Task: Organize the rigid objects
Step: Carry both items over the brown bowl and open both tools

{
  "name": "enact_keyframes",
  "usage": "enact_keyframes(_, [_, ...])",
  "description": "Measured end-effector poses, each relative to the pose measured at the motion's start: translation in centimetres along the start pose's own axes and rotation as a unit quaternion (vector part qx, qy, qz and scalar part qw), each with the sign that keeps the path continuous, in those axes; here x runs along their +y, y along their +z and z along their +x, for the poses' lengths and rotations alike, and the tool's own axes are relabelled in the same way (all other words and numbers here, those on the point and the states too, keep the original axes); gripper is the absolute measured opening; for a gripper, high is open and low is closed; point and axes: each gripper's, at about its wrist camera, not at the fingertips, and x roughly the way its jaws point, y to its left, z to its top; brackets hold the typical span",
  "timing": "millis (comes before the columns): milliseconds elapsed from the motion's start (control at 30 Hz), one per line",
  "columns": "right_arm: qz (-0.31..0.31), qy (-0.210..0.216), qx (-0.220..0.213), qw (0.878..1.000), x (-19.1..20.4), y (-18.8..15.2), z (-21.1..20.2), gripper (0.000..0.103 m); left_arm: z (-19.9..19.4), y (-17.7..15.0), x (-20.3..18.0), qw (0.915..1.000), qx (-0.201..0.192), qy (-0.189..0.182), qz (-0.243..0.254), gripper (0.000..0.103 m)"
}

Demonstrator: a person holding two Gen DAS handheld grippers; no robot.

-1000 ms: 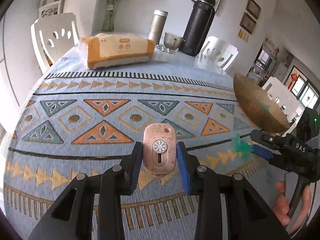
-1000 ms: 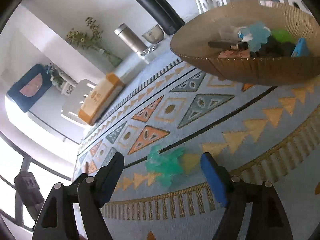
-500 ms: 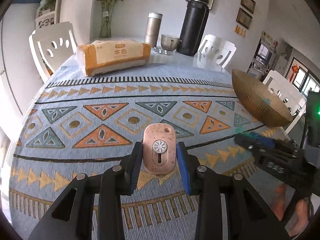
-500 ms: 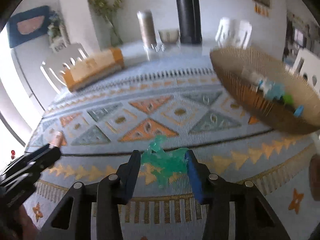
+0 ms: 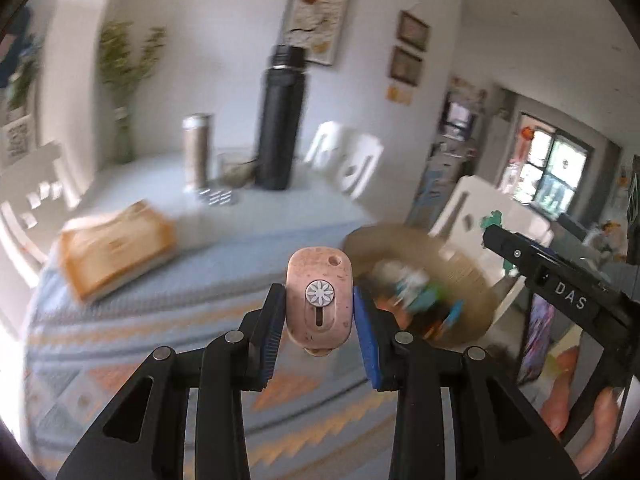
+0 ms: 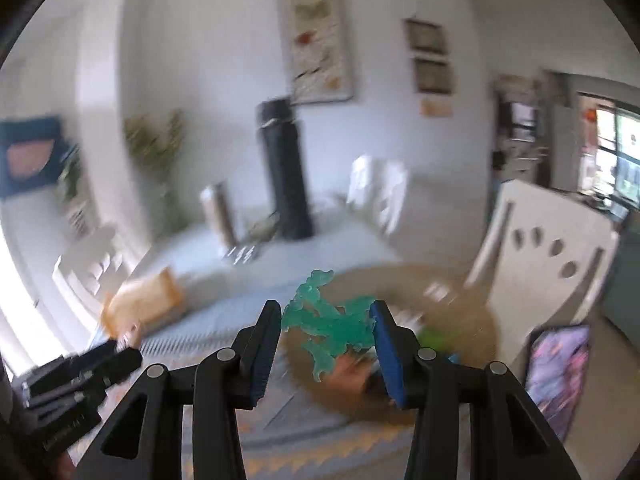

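Left wrist view: the left gripper (image 5: 319,318) is clenched on a pink speckled object (image 5: 319,306) with a white flower-shaped dial and a slot on its face; the blue pads press it from both sides, and it stands upright between them, lifted clear of the patterned tablecloth (image 5: 132,336); just behind and to the right sits a brown woven basket (image 5: 476,280), blurred, with small blue, green and white pieces inside it; the right gripper (image 5: 496,232) reaches in from the right edge, marked DAS on its body, with a bit of green showing at its tip above the basket's far rim; further back on the table are an orange-and-white tissue pack (image 5: 116,248), a silver flask (image 5: 196,150) and a tall black flask (image 5: 282,120), with a white chair (image 5: 348,160) beyond.

Right wrist view: the right gripper (image 6: 326,334) is grasping a translucent green toy (image 6: 332,320), irregular in outline, which spans the gap between the pads and sticks up above them; it is held in the air over the near part of the basket (image 6: 472,300), whose contents are smeared by motion blur; the left gripper (image 6: 84,364) shows at the lower left edge, its tip pointing toward the tissue pack (image 6: 144,300); the black flask (image 6: 286,168) stands behind, and a white chair (image 6: 548,264) rises to the right of the basket.
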Motion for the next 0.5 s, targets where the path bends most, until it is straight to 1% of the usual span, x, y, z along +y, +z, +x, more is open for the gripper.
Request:
enact_keyframes(100, [0.034, -0.025, 0.011, 0.999, -2.5, 1.8, 1.8, 0.045, 4.0, 2.1, -2.3, 0.9995, 0.011, -0.030, 0.001, 0.031])
enact_keyframes(200, [0.063, -0.044, 0.041, 0.996, -4.6, 2.2, 4.8, 0.045, 7.5, 2.6, -3.9, 0.9986, 0.030, -0.042, 0.012, 0.031])
enact_keyframes(300, [0.073, -0.059, 0.070, 0.993, -6.0, 1.6, 7.5, 0.045, 11.2, 2.2, -5.0, 0.9973, 0.055, -0.046, 0.017, 0.031])
enact_keyframes(433, [0.080, -0.065, 0.094, 0.990, -7.1, 0.9, 9.7, 0.045, 13.8, 1.4, -5.0, 0.9961, 0.073, -0.050, 0.005, 0.031])
enact_keyframes(500, [0.076, -0.071, 0.099, 0.990, -7.0, 0.6, 10.2, 0.045, 14.5, 0.9, -5.3, 0.9959, 0.078, -0.044, 0.014, 0.031])
